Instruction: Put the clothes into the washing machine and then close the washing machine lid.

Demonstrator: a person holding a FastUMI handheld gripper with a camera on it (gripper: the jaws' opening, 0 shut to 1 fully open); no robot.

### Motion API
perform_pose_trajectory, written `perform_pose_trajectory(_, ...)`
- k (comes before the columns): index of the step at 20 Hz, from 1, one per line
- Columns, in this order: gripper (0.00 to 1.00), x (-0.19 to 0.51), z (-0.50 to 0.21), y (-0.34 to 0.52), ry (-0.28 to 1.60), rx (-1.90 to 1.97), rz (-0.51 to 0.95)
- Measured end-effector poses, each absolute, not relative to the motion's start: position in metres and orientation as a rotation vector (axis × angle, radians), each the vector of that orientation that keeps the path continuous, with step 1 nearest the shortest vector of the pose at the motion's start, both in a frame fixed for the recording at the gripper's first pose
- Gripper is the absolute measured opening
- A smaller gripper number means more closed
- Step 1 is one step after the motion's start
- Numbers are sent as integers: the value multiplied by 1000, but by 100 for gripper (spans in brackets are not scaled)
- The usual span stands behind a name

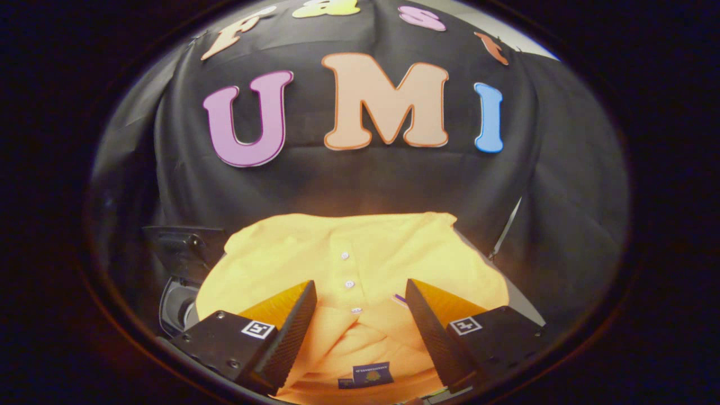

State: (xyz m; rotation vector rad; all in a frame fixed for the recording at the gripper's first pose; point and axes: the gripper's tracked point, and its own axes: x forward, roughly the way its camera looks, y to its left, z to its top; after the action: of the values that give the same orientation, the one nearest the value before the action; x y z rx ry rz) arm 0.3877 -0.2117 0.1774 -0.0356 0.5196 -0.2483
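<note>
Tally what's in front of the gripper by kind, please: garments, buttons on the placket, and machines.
Yellow polo shirt: 1, lying under and between the open fingers of the gripper
Buttons on its placket: 3
Washing machine, partly seen beside the shirt: 1
Total: 5

Spread tongs (360,292) straddle shirt (360,253); gap unobstructed.
</note>
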Motion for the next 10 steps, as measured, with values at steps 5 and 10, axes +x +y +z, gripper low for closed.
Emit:
perform_pose_trajectory(5, 90, 392, 177, -209, 513, -11, -277)
perform_pose_trajectory(10, 46, 399, 177, -200, 478, -4, -254)
